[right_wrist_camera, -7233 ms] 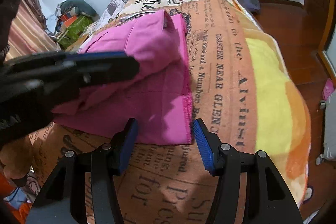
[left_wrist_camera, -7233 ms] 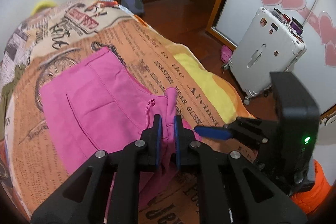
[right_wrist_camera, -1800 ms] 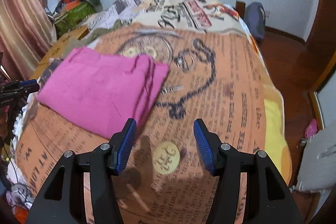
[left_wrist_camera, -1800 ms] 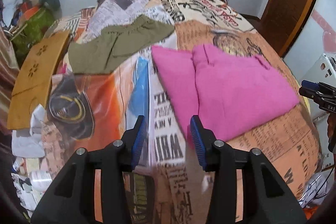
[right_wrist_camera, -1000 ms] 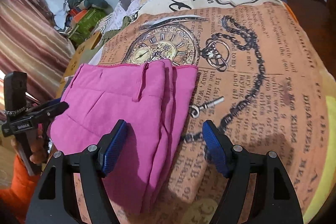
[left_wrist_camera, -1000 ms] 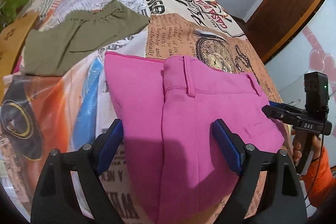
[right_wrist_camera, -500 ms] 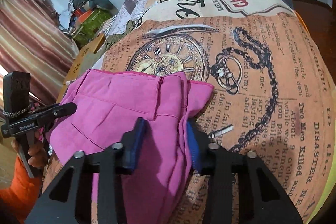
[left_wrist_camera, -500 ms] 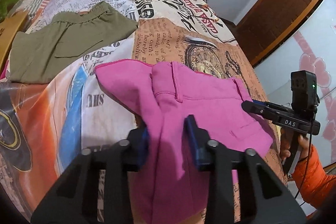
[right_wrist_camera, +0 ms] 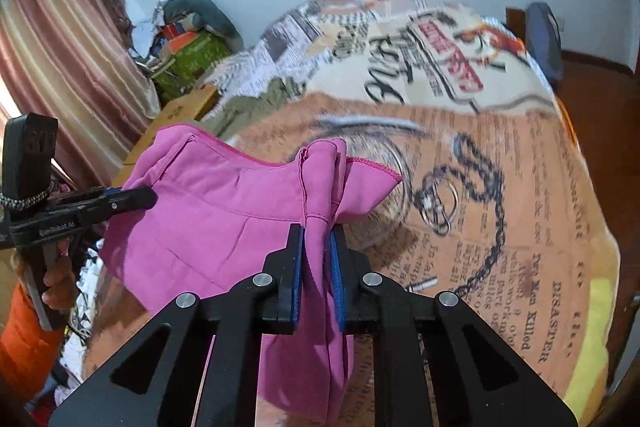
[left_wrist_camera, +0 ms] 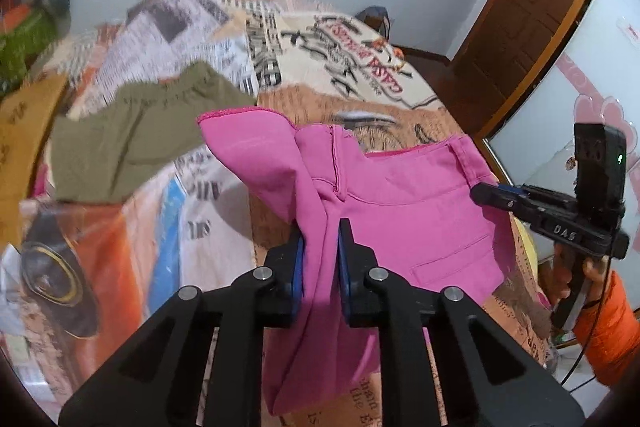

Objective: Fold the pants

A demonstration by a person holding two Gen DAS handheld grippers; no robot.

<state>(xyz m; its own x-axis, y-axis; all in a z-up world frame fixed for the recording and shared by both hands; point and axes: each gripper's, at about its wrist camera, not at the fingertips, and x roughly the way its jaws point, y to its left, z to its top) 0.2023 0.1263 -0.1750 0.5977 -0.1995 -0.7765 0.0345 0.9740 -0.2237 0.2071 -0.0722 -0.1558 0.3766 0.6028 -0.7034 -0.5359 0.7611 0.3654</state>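
The folded pink pants [left_wrist_camera: 404,203] hang lifted above the newspaper-print bedspread [left_wrist_camera: 348,39], held at both ends. My left gripper [left_wrist_camera: 320,259] is shut on one end of the pants, with fabric bunched between its blue pads. My right gripper [right_wrist_camera: 318,259] is shut on the other end of the pink pants [right_wrist_camera: 224,211]. Each gripper shows in the other's view: the right one at the right edge of the left wrist view [left_wrist_camera: 486,193], the left one at the left of the right wrist view [right_wrist_camera: 140,199].
Folded olive-green pants [left_wrist_camera: 132,131] lie on the bed beyond the pink ones. A wooden board [left_wrist_camera: 24,131] and clutter [right_wrist_camera: 188,47] are at the bed's left side. A wooden door [left_wrist_camera: 532,23] and wardrobe [left_wrist_camera: 592,99] stand to the right.
Both grippers went from open over the flat folded pants to shut on its two ends, and the pants have been lifted off the bedspread.
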